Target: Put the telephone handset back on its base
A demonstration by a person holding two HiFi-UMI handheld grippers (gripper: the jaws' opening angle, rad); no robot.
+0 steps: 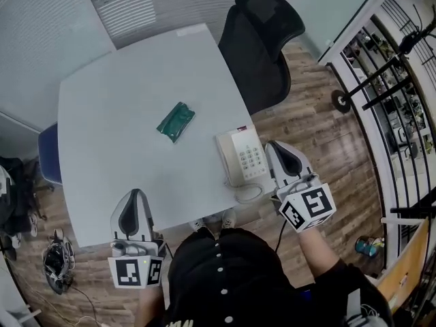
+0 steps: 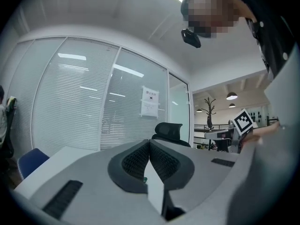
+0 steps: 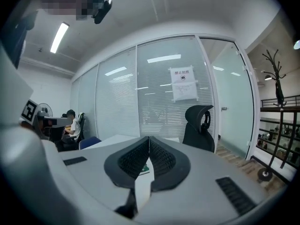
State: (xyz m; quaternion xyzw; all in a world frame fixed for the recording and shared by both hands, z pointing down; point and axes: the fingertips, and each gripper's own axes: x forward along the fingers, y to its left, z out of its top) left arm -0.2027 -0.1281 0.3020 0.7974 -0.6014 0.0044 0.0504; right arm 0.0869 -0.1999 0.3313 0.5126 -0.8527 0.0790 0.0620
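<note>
A white telephone (image 1: 242,157) sits at the right edge of the grey table (image 1: 122,114), its handset (image 1: 227,159) lying along the left side of the base, with the coiled cord (image 1: 249,193) looping at the table's near corner. My right gripper (image 1: 274,146) hovers just right of the phone, off the table edge, shut with nothing between its jaws. My left gripper (image 1: 135,195) is over the table's near edge, far left of the phone, also shut and empty. In the left gripper view my left gripper (image 2: 149,142) shows its pads pressed together, and so does my right gripper (image 3: 149,139) in the right gripper view.
A green packet (image 1: 176,120) lies mid-table. A black office chair (image 1: 262,39) stands at the far right corner and a blue chair (image 1: 46,157) at the left. A metal railing (image 1: 395,80) runs along the right. A person (image 3: 71,125) sits at a distant desk.
</note>
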